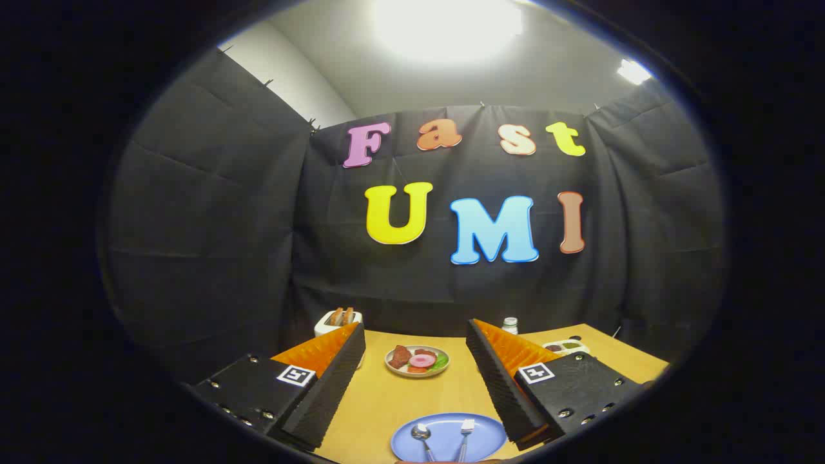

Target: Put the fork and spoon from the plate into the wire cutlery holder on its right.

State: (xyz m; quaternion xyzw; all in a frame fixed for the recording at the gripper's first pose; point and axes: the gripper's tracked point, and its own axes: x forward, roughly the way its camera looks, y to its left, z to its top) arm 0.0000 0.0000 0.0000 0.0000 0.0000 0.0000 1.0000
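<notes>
Bare tabletop (393, 399) lies open between wide-apart tongs (416, 351); food plate (417, 360) stands at centre beyond them.

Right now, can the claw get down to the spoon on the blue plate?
Probably yes. The claw is open and holds nothing, and the spoon lies on the blue plate between its fingers, beside the fork. Nothing stands over it; the food plate sits farther back.
</notes>
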